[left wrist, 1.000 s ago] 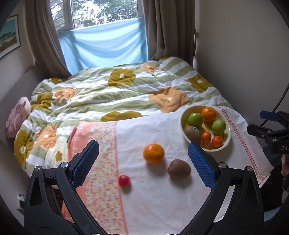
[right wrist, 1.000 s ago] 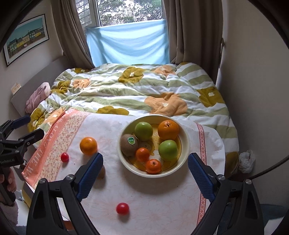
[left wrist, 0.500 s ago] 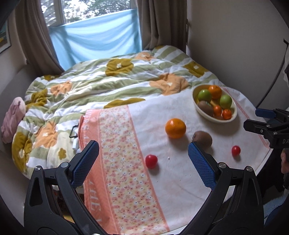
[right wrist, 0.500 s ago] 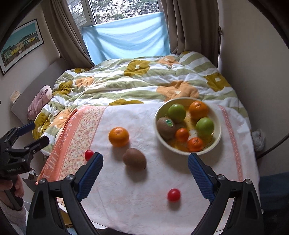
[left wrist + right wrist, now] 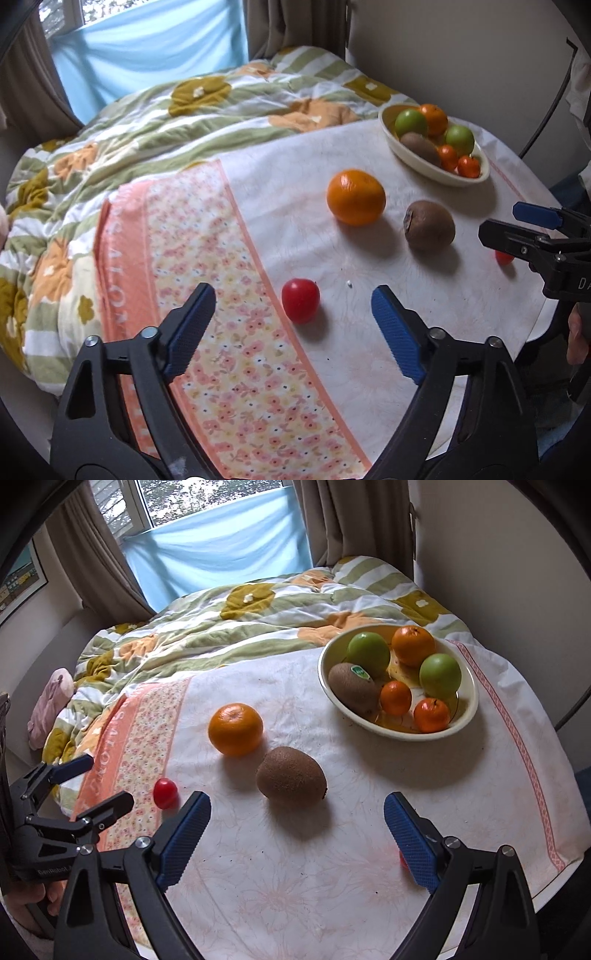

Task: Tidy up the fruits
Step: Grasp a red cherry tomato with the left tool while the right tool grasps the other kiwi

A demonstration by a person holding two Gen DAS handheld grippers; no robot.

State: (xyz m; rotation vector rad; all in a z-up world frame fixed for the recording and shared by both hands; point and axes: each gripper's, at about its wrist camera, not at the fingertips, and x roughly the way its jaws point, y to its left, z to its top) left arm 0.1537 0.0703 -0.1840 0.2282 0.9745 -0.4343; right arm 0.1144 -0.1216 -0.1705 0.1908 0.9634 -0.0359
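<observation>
Four fruits are left outside the bowl [image 5: 397, 731]. Nearest it, the kiwi [image 5: 291, 777], soft and easily bruised, is best pinched across its middle. Both tools [image 5: 293, 314] [image 5: 297, 825] are held apart, the left just narrowed, empty.

Red tomato [image 5: 300, 300], floral orange-banded cloth [image 5: 236, 332]

Two kiwis [image 5: 291, 777], two apples [image 5: 369, 653], four oranges [image 5: 235, 729] — two tomatoes [image 5: 164, 793], one bowl [image 5: 466, 716].
</observation>
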